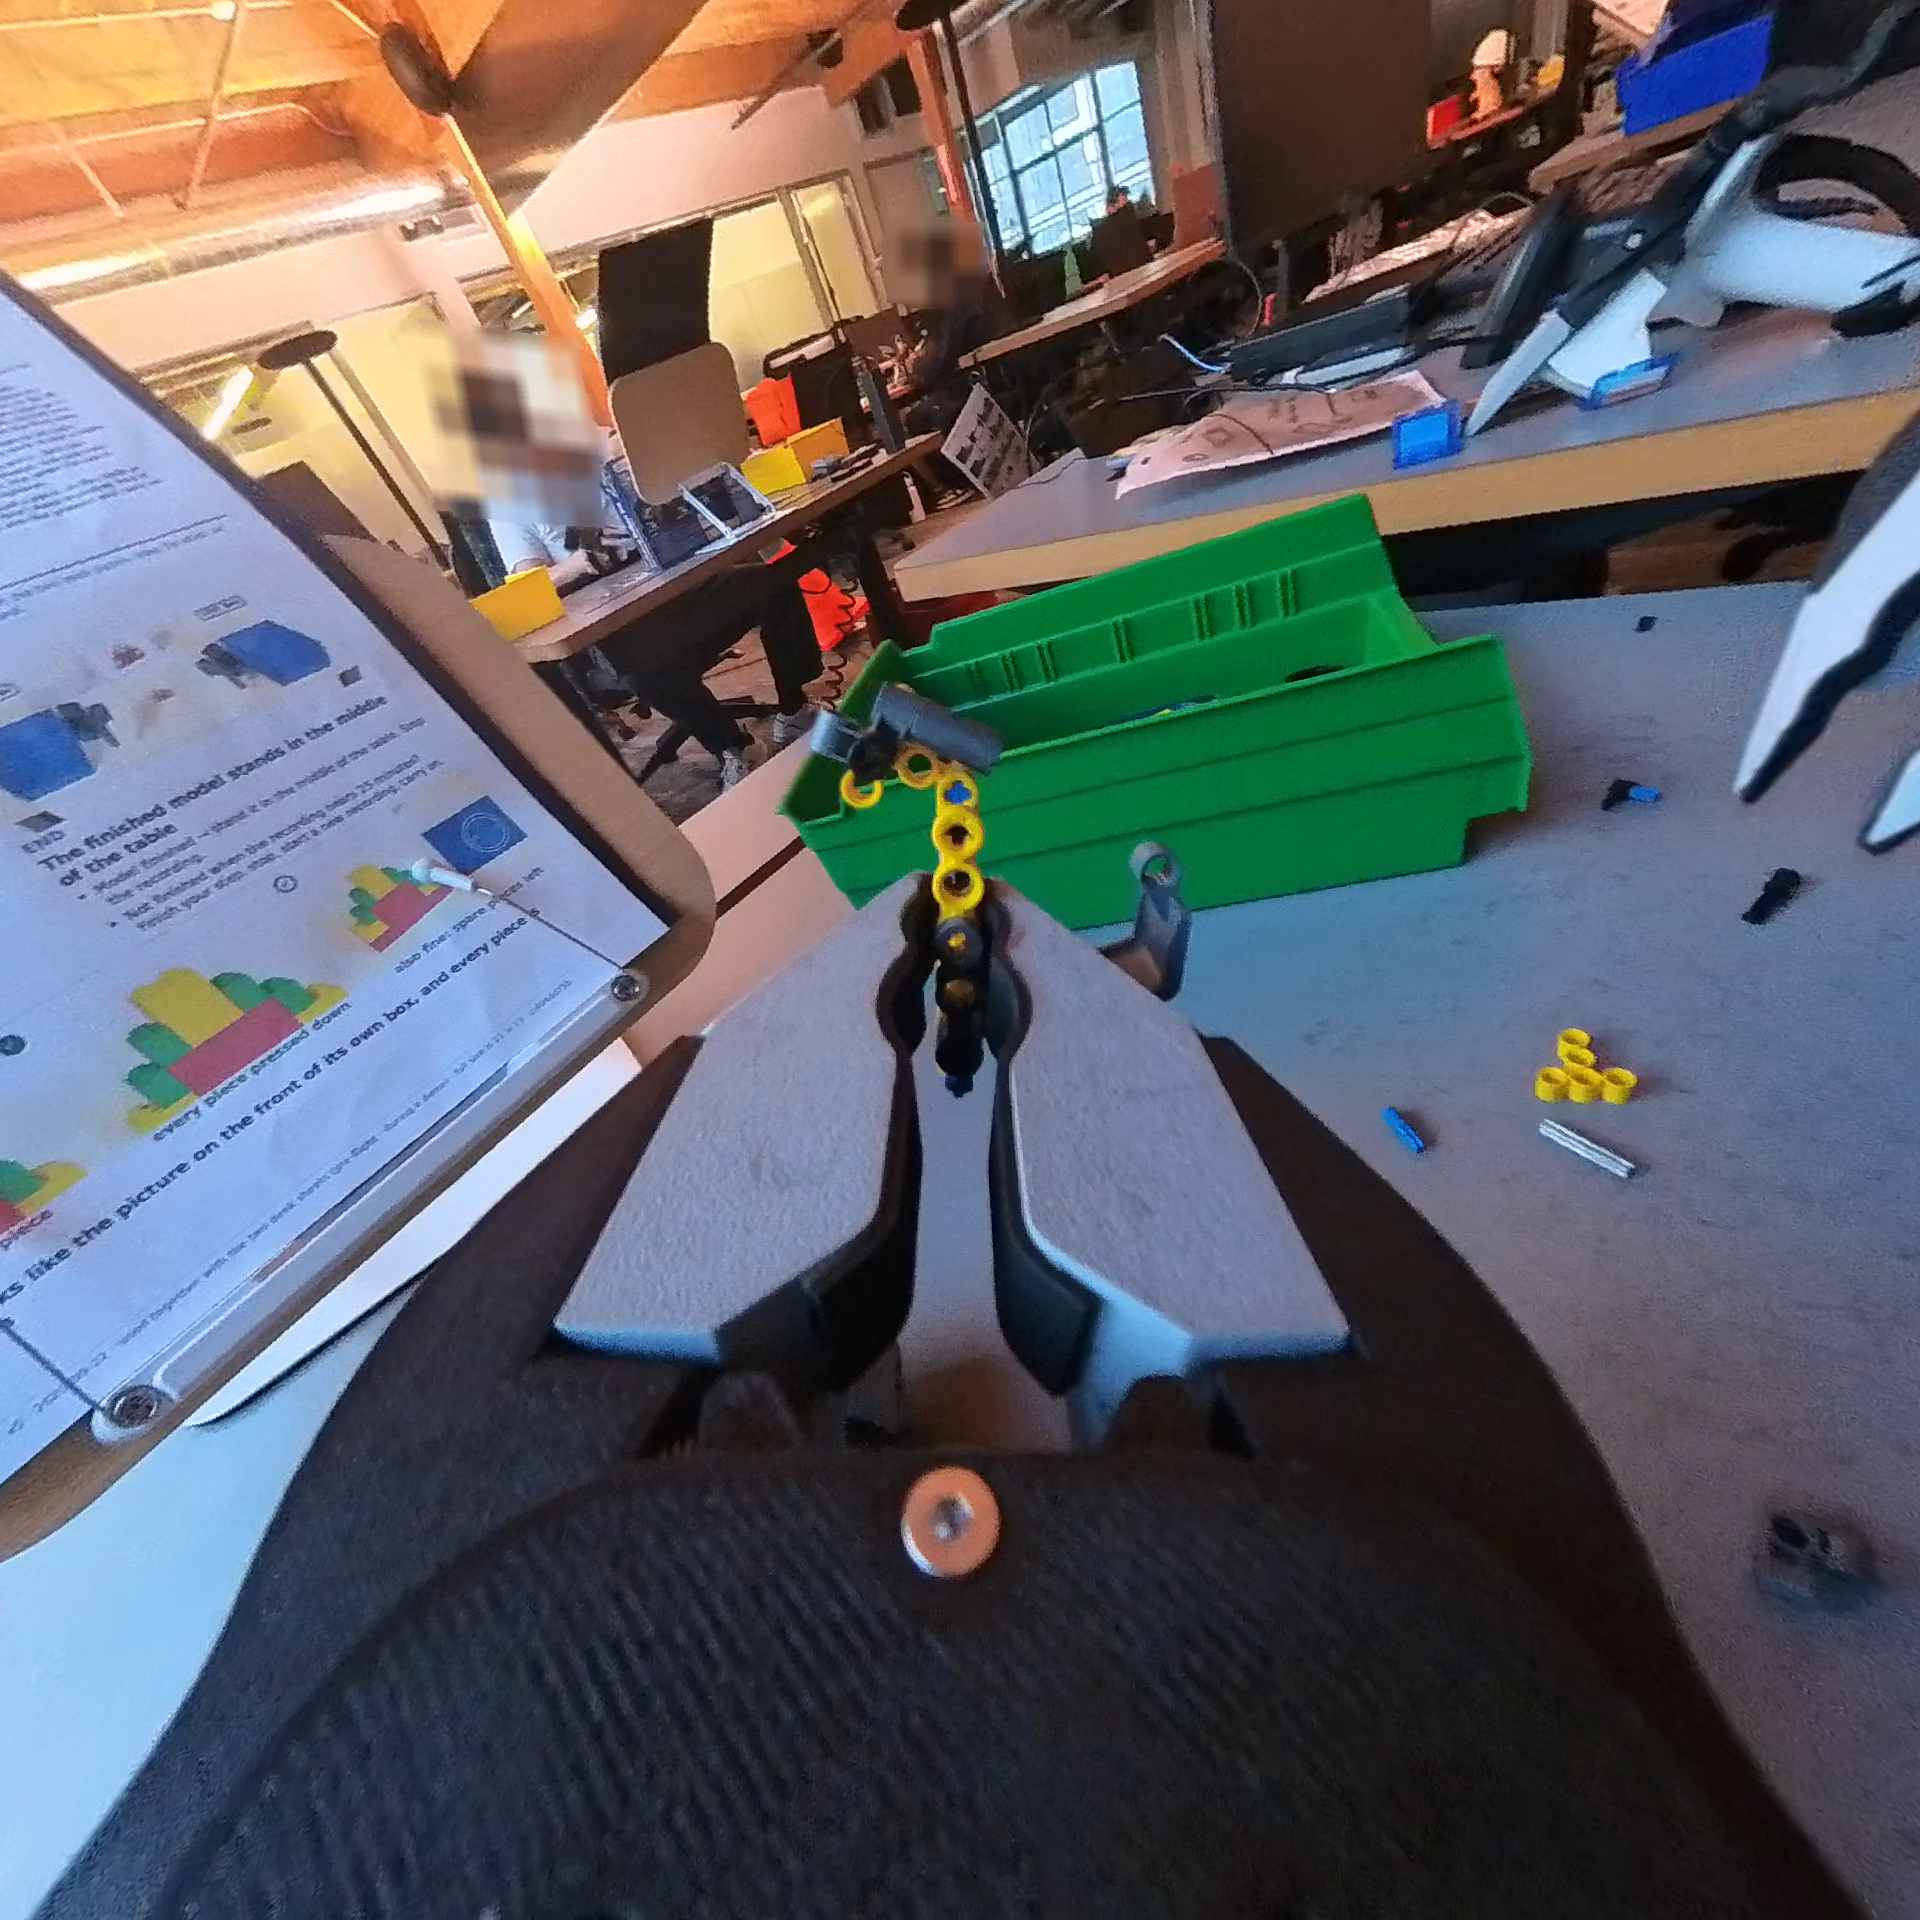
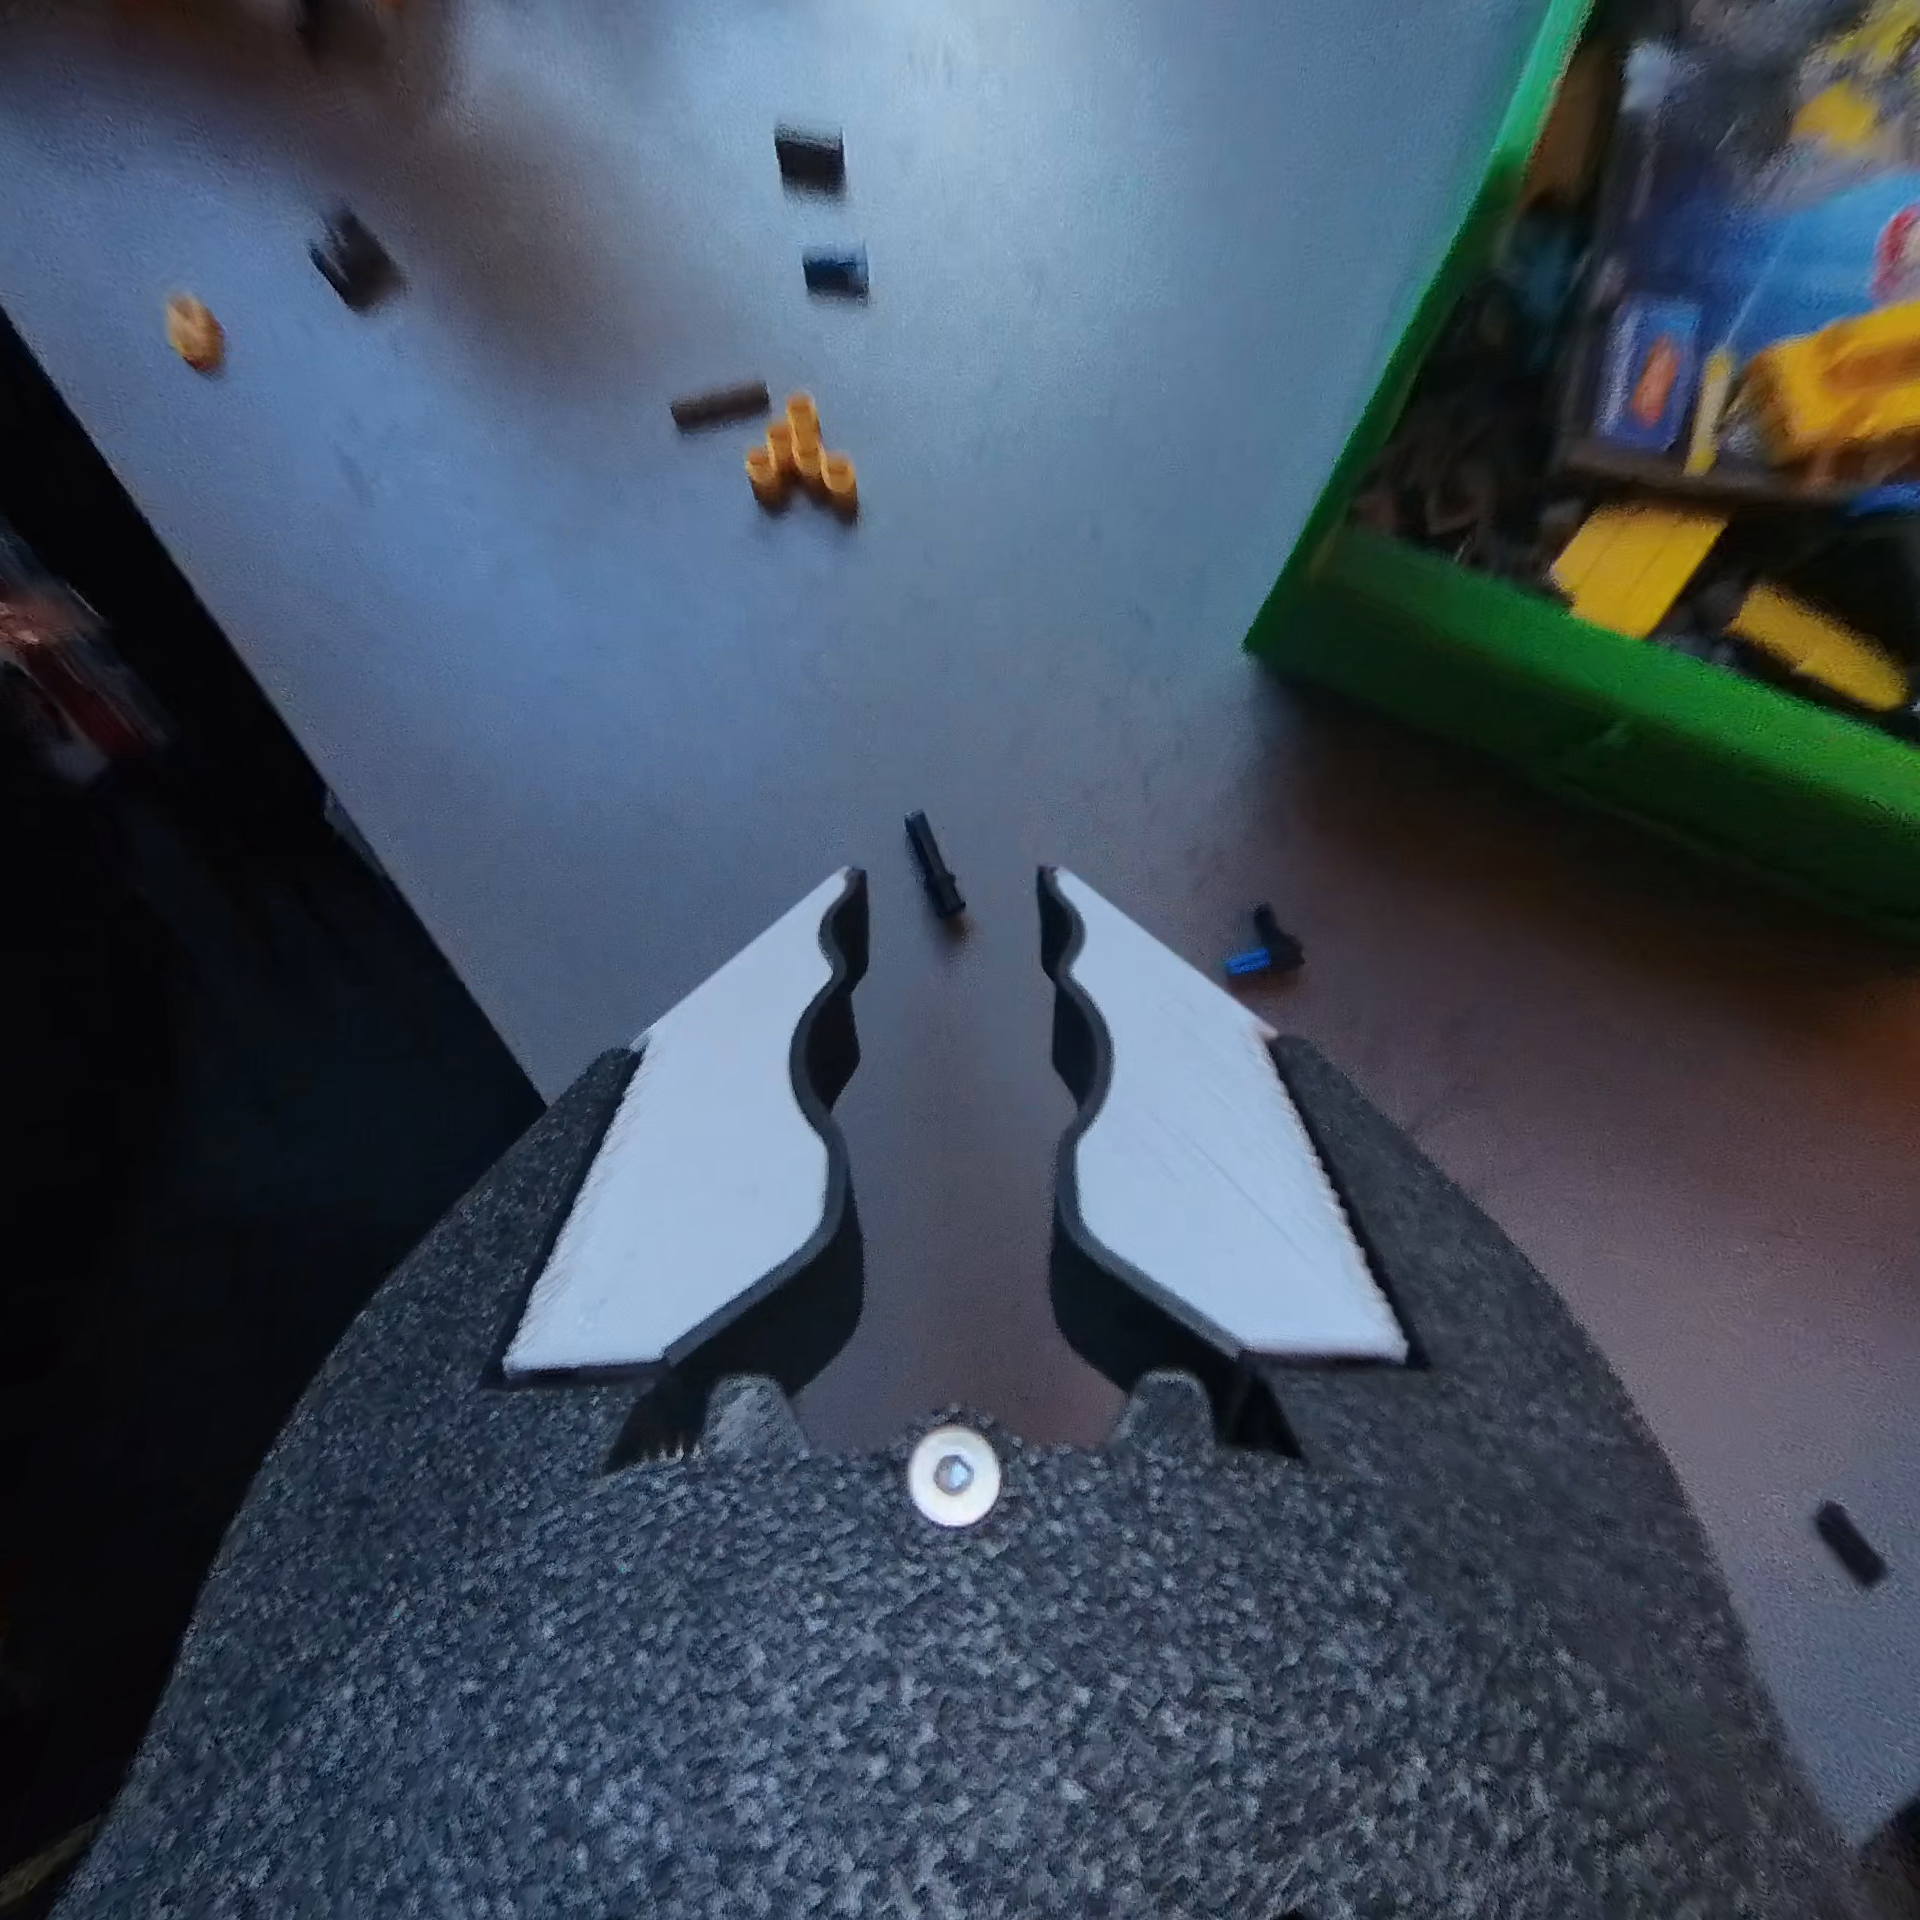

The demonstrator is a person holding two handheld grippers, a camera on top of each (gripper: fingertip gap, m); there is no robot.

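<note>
My left gripper [image 1: 954, 904] is shut on a yellow holed beam [image 1: 954, 831] and holds it upright above the table. The beam carries a blue pin and a dark grey connector piece [image 1: 914, 727] at its top. My right gripper [image 2: 951, 883] is open and empty, pointing down at the grey table [image 2: 623, 644]. A small black pin [image 2: 935, 864] lies on the table just ahead of and between its fingertips. A black and blue pin piece [image 2: 1262, 940] lies to its right. The right gripper also shows at the right edge of the left wrist view [image 1: 1839, 675].
A green bin [image 1: 1195, 717] stands behind the beam; in the right wrist view it [image 2: 1558, 686] holds several yellow and blue parts. A yellow holed piece [image 1: 1581, 1070], blue pin [image 1: 1403, 1129], grey axle [image 1: 1587, 1148] and grey part [image 1: 1158, 914] lie loose. An instruction board [image 1: 260, 883] stands left. There is about 30 cm between the tips of the two grippers.
</note>
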